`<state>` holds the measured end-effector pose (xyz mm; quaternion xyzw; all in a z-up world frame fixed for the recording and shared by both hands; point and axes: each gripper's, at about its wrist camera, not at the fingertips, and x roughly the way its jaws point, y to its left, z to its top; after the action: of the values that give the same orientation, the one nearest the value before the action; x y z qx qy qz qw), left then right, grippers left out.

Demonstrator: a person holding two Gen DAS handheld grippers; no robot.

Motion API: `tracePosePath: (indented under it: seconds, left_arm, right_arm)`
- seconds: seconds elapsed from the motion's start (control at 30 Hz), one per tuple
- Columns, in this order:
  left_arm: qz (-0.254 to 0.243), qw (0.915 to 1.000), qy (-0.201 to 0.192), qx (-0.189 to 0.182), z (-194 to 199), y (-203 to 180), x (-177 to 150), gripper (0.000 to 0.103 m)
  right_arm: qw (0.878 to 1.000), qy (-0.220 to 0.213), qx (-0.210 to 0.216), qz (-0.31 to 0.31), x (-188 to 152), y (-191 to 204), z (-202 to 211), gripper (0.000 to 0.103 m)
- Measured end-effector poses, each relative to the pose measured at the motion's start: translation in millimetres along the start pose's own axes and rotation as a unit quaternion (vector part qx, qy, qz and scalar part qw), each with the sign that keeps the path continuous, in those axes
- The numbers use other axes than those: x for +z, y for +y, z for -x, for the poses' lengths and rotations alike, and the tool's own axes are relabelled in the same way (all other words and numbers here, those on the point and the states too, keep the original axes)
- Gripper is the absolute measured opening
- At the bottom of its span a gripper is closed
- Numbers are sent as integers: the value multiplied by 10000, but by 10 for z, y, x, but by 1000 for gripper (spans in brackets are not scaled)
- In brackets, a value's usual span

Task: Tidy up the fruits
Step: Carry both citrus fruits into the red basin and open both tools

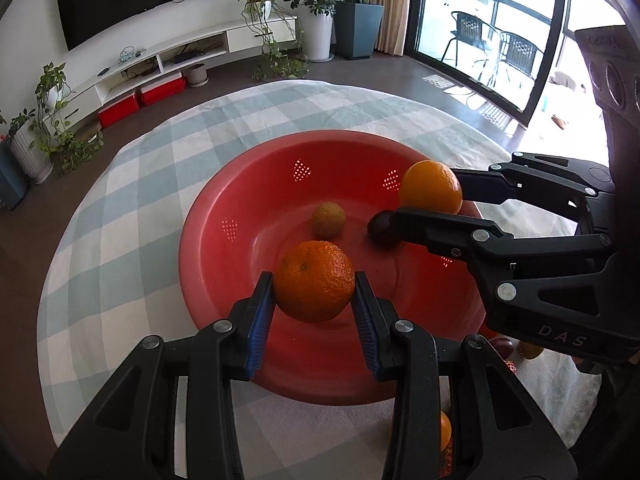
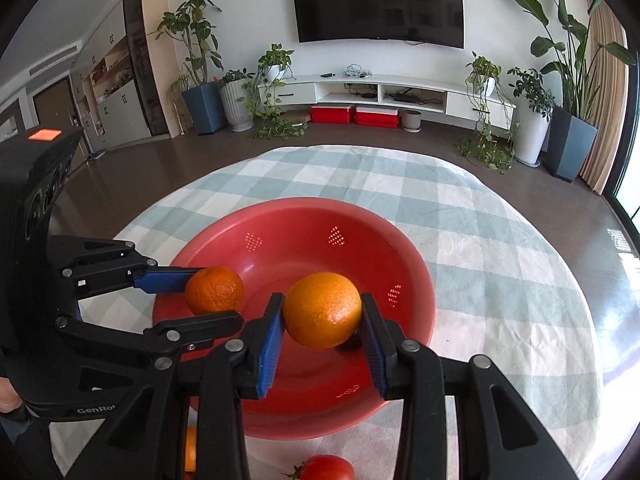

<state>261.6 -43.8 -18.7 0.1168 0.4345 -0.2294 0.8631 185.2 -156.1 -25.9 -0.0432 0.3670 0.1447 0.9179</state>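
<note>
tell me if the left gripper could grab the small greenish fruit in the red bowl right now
Probably not yet: the left gripper is shut on an orange, so its jaws are full. The greenish fruit lies uncovered in the red bowl.

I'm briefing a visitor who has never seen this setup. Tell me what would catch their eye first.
The big red bowl in the middle of the checked tablecloth stands out at once. Over it, the left gripper and the right gripper each clamp an orange. A small greenish fruit and a dark fruit already lie in the bowl.
</note>
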Motion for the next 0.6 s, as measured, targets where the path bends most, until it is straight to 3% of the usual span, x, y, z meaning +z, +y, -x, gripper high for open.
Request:
tracePosePath:
  seconds: [0.3, 0.6]
  left_arm:
    - [-203, 9993, 286, 142, -275, -29, 20, 36]
    - [-257, 9987, 335, 290, -302, -26, 63, 37]
  right_arm:
    - [9995, 306, -72, 71, -54, -10, -138, 40]
    - [9990, 394, -188, 73, -76, -29, -191, 40]
